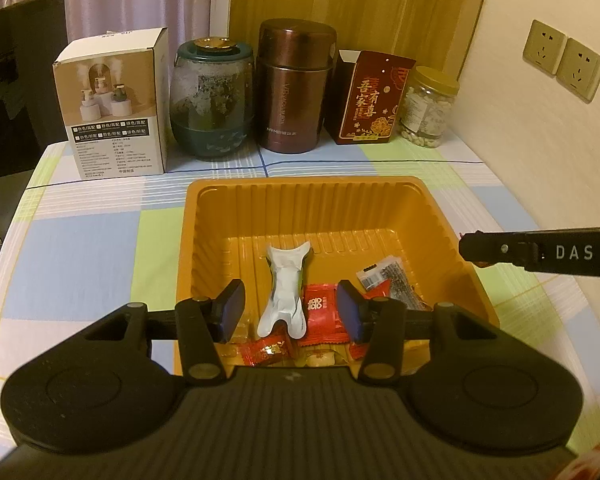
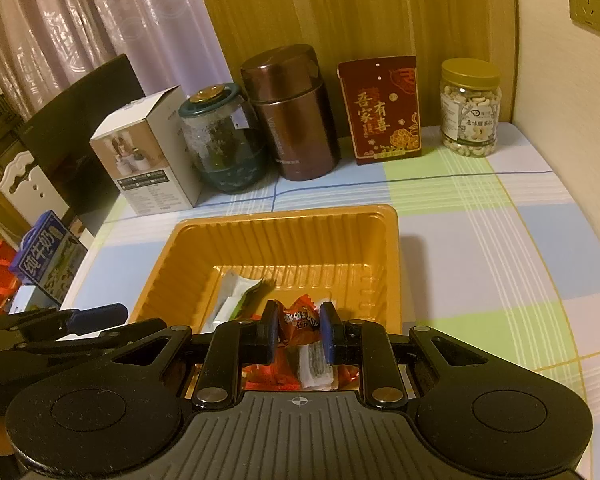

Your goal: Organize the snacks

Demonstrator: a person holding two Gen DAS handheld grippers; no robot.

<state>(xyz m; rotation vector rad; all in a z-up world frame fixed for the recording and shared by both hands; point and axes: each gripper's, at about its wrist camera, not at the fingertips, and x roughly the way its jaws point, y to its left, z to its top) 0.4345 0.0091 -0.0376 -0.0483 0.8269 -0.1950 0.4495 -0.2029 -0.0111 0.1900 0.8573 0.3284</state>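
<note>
- Left wrist view: left tool [image 1: 290, 314] wide apart, nothing between the pads, hanging over the near end of the orange tray [image 1: 284, 196].
- Tray sits on the checked-cloth desk [image 1: 92, 240]; inside it a white wrapper [image 1: 286, 292], a red square candy [image 1: 320, 312], a dark sachet [image 1: 396, 280], and more red and pale sweets at the near wall, partly hidden by the tool.
- Right tool [image 1: 540, 254] shows only as a black bar at the right edge, over the tray's right rim; its gap can't be read here.
- Back row on the desk: white box [image 1: 116, 108], green glass jar [image 1: 212, 100], brown flask [image 1: 296, 88], red carton [image 1: 374, 100], nut jar [image 1: 428, 108].
- Right wrist view: right tool [image 2: 299, 330] narrow, pads closed onto a red candy pack [image 2: 298, 322], over the tray's near end.
- More red and white wrappers lie below it in the tray.
- Left tool visible at lower left beside the tray.
</note>
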